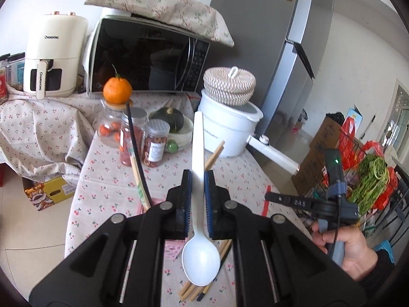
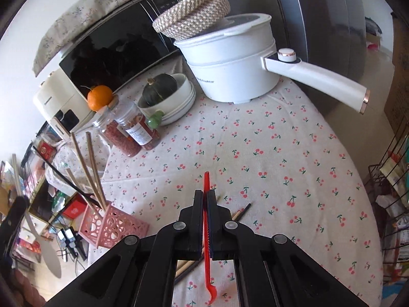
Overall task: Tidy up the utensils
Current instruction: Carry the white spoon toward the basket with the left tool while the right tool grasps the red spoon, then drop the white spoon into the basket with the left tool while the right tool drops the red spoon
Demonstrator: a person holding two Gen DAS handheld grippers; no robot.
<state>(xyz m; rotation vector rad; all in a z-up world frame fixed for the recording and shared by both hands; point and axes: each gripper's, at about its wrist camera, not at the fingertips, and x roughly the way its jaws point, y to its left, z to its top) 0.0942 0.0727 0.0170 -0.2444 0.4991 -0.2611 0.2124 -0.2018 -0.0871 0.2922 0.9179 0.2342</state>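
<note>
My left gripper [image 1: 197, 176] is shut on a white plastic spoon [image 1: 200, 261], handle pointing away, bowl toward the camera, held above the table. Loose chopsticks [image 1: 194, 290] lie on the cloth beneath it. My right gripper [image 2: 204, 197] is shut on a thin red plastic utensil [image 2: 209, 276] held above the table. A pink perforated utensil holder [image 2: 112, 226] stands at the table's left edge with several chopsticks [image 2: 89, 171] upright in it. Loose chopsticks [image 2: 240, 212] lie under the right gripper. The white spoon and left gripper show blurred at the far left [image 2: 48, 250].
A white electric pot [image 2: 230, 61] with a long handle and a woven basket [image 2: 191, 15] on its lid stands at the back. Jars [image 1: 133, 138], an orange [image 1: 117, 90], a squash in bowls [image 2: 163, 92], a microwave [image 1: 143, 56] and an air fryer [image 1: 51, 53] crowd the back left. A fridge [image 1: 281, 38] stands right.
</note>
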